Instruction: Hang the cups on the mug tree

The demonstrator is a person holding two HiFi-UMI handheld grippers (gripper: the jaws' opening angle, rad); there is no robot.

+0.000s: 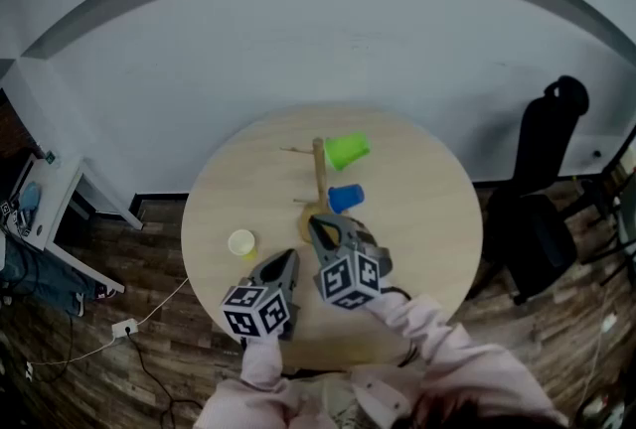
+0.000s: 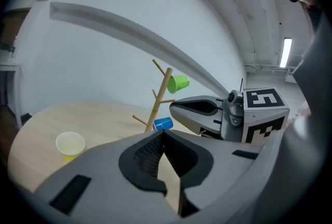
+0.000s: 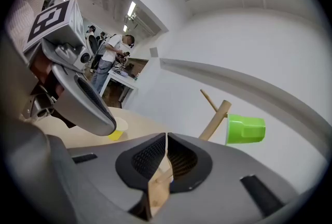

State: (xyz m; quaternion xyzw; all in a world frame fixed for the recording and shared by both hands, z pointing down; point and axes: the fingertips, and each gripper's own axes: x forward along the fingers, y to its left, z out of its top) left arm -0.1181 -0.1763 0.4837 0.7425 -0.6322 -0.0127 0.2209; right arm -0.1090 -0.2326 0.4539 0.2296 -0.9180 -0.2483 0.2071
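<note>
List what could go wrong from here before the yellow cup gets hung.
1. The shut right claw sits close to the base of the mug tree; a bump may tip it and shed the green cup and blue cup.
2. The yellow cup stands loose; the shut left claw might knock it over.

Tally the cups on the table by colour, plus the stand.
Green cup: 1
Blue cup: 1
Yellow cup: 1
Mug tree: 1
Total: 4 things, 3 of them cups
</note>
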